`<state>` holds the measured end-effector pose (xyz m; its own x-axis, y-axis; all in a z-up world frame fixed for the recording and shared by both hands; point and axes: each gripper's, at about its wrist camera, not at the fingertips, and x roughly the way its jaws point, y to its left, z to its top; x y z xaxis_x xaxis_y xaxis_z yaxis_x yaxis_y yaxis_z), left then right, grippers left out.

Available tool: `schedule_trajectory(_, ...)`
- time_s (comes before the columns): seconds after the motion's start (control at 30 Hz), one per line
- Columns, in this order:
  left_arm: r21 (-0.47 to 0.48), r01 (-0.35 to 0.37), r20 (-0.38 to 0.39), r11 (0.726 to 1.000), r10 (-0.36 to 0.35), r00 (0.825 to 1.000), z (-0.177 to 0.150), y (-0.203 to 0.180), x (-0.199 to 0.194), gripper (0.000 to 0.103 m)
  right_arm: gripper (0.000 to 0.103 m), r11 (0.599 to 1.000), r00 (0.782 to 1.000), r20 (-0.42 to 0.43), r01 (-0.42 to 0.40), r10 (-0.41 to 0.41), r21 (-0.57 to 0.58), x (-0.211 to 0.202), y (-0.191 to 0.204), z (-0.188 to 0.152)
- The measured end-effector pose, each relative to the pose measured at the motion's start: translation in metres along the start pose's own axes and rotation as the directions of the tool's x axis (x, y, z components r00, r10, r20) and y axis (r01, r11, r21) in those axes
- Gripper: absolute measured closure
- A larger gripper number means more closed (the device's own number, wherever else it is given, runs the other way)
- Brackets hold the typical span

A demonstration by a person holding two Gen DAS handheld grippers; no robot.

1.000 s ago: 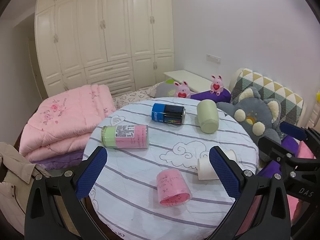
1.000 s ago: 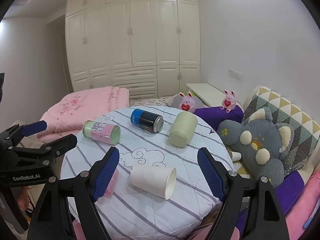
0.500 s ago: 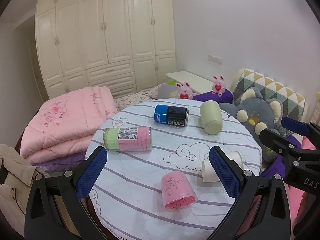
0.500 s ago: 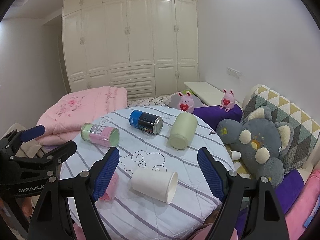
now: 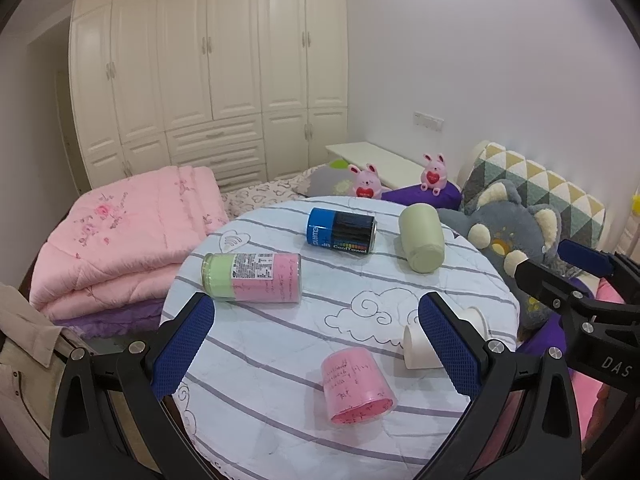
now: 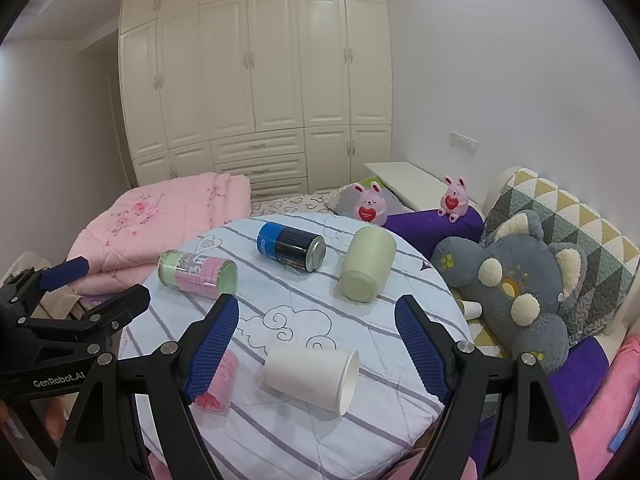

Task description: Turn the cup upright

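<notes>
Hovering with jaws spread wide and empty, right gripper (image 6: 316, 340) and left gripper (image 5: 316, 344) are facing the round table (image 6: 384, 344), where white paper cup (image 6: 310, 378) is lying sideways nearest the right gripper, so pinching its wall mid-body gently probably works best.

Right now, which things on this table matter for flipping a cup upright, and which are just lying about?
Job:
white paper cup, on its side
pink cup, on its side
green cup, on its side

Lying about:
blue can
pink and green jar
grey plush
</notes>
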<state>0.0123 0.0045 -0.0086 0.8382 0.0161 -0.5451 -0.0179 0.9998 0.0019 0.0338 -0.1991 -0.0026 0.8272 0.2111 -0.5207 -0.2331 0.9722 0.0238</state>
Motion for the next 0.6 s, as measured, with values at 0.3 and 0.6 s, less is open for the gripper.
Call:
schedule_trajectory(0.3, -0.006, 0.004, -0.009, 1.0, -0.004, 1.0, 0.001, 0.01, 0.007, 0.0, 0.021, 1.0, 1.0, -0.012, 0.005, -0.005, 0.014, 0.005, -0.002, 0.003)
schedule_trajectory(0.6, -0.018, 0.011, -0.015, 1.0, -0.011, 1.0, 0.008, 0.019, 0.014, 0.0, 0.021, 0.999, 1.0, -0.011, 0.013, -0.013, 0.029, 0.013, -0.005, 0.009)
